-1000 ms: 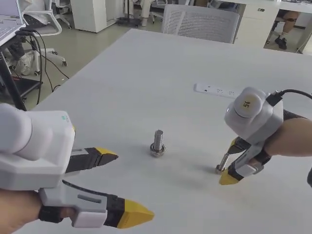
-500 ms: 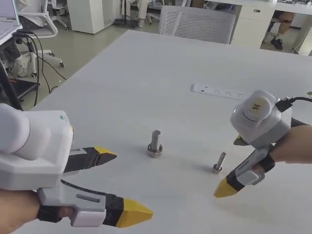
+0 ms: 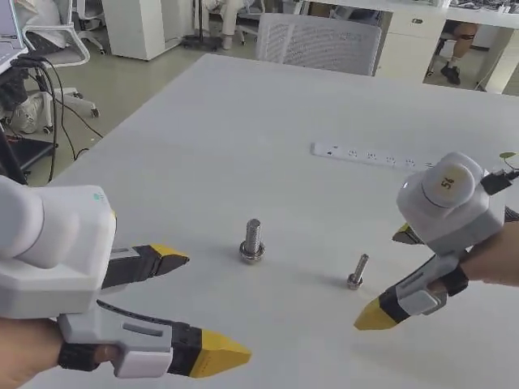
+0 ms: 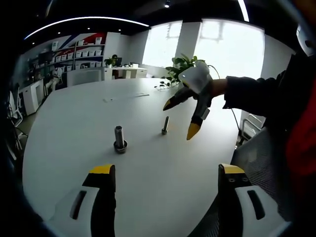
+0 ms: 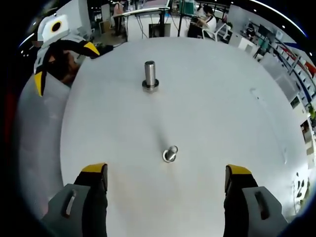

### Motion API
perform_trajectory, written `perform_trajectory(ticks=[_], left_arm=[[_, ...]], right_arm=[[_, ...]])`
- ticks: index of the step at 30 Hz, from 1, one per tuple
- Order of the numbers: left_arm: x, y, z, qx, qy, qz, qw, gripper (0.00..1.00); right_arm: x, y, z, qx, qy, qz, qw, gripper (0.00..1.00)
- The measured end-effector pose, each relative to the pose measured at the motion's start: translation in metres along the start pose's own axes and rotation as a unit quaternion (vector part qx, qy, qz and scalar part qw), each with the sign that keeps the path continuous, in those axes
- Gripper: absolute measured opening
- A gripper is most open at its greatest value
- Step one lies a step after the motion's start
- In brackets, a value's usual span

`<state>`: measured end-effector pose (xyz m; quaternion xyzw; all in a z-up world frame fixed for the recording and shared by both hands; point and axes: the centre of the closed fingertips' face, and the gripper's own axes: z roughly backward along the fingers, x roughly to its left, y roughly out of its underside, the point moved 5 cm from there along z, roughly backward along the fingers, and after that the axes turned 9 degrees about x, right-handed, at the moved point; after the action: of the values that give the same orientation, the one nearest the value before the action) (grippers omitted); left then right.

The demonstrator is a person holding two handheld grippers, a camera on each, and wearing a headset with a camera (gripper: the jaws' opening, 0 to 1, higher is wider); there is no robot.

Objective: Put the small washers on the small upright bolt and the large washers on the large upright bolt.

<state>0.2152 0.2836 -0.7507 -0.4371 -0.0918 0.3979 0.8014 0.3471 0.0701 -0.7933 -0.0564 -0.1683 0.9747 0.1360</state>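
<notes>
Our left gripper (image 3: 199, 306) stands wide open and empty. The large bolt (image 3: 252, 241) is upright well ahead of its jaws, nearer the left one, with what look like washers (image 3: 251, 254) stacked at its foot. Further right, the small bolt (image 3: 356, 271) stands upright just ahead of the right gripper (image 3: 386, 277), centred in its wide, empty gap. It has a ring (image 5: 166, 158) at its base, and we cannot tell whether that is a washer or the bolt head. We judge the best move is to draw the right jaws straight back, kept wide, so neither tip knocks the bolt.

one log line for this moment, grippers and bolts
left gripper: jaws open, empty | right gripper: jaws open, empty, near small bolt | large bolt: upright, between the two grippers
</notes>
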Motion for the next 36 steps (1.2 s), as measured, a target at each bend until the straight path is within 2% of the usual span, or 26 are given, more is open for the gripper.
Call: perform_trajectory(ticks=[10, 14, 20, 33, 36], left_arm=[[0.001, -0.002, 0.001, -0.006, -0.003, 0.001, 1.0000, 0.86], [0.002, -0.003, 0.001, -0.010, -0.003, 0.000, 0.9999, 0.87], [0.001, -0.004, 0.001, -0.012, -0.002, -0.001, 0.9999, 0.87], [-0.001, -0.007, 0.000, -0.018, 0.000, -0.004, 0.9998, 0.87], [-0.002, -0.006, 0.000, -0.020, 0.001, -0.004, 0.9998, 0.87]], right_arm=[[0.009, 0.000, 0.016, -0.037, 0.020, -0.020, 0.9989, 1.00], [0.018, 0.004, 0.021, -0.054, 0.027, -0.033, 0.9976, 1.00], [0.027, 0.015, 0.026, -0.065, 0.036, -0.053, 0.9959, 1.00], [0.052, 0.026, 0.045, -0.107, 0.058, -0.087, 0.9888, 1.00], [0.060, 0.029, 0.049, -0.120, 0.062, -0.098, 0.9859, 1.00]])
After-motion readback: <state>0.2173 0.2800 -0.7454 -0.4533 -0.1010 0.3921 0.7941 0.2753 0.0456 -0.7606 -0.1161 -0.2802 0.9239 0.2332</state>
